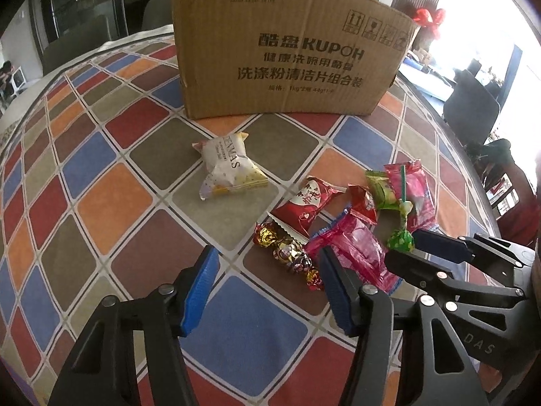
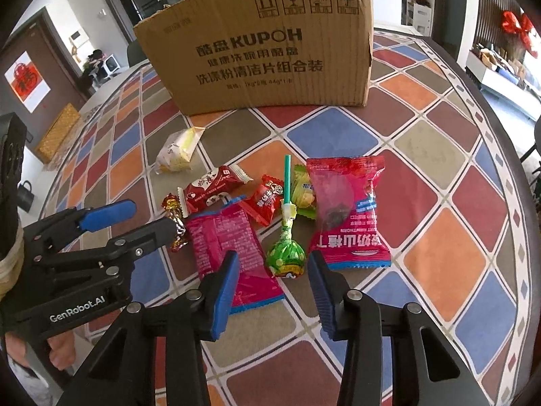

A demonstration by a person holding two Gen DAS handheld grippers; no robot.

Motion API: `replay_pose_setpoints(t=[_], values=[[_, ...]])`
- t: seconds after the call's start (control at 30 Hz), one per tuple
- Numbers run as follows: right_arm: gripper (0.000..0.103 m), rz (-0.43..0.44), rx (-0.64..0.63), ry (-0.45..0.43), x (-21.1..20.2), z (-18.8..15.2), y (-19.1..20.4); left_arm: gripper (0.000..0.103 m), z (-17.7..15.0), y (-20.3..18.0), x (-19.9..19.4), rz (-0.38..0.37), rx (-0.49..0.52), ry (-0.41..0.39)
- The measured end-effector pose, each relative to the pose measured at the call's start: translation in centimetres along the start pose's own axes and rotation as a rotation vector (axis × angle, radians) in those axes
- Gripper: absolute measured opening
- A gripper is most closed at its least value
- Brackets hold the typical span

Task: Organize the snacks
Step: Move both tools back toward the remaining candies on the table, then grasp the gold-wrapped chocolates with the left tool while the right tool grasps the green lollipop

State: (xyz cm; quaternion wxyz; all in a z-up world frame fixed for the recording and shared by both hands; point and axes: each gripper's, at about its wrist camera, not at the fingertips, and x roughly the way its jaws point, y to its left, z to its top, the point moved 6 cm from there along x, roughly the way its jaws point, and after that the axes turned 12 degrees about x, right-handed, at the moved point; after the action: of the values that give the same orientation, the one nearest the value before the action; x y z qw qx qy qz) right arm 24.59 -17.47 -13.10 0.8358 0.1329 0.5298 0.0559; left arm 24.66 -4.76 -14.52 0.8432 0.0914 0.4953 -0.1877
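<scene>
Checkered tablecloth (image 1: 101,196) is covering the table w/ a cardboard box (image 1: 287,50) standing at top centre. Snacks are lying mid-frame: lollipop (image 2: 285,257) sitting btwn right gripper (image 2: 270,277) jaws, spread, not touching. Left gripper (image 1: 267,270) jaws spread round gold candies (image 1: 290,253). Dim room w/ red door (image 2: 23,77) at upper left.

Tablecloth (image 2: 439,257) in a diamond check of blue, orange, dark red and olive-grey with pale lines, brown cardboard box (image 2: 257,40) with black print, green lollipop (image 2: 285,257) spotted yellow on a teal stick, pink packets (image 2: 348,209), white-and-yellow pastry wrapper (image 1: 228,165), gold foil candy (image 1: 287,253), blue gripper pads (image 2: 225,291)
</scene>
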Motion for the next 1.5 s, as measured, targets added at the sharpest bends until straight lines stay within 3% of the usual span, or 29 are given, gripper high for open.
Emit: replay_pose_setpoints(t=[0.13,0.27,0.63,0.8,0.9,1.5], values=[[0.041,-0.001,0.003,0.004,0.3,0.1,0.0,0.050,0.0,0.0,0.6,-0.014,-0.001,0.008],[0.033,-0.008,-0.006,0.005,0.4,0.0,0.0,0.041,-0.3,-0.1,0.7,-0.015,0.022,0.009],[0.033,0.005,0.003,0.014,1.1,0.2,0.0,0.039,0.1,0.1,1.3,-0.038,0.001,0.015],[0.033,0.016,0.019,0.018,1.4,0.5,-0.1,0.023,0.0,0.1,1.6,-0.045,-0.001,0.015],[0.027,0.012,0.015,0.014,1.4,0.5,-0.1,0.022,0.0,0.1,1.6,-0.057,-0.010,0.015],[0.027,0.045,0.024,-0.048,-1.2,0.6,0.5,0.021,0.5,-0.9,-2.4,-0.052,0.002,-0.057]])
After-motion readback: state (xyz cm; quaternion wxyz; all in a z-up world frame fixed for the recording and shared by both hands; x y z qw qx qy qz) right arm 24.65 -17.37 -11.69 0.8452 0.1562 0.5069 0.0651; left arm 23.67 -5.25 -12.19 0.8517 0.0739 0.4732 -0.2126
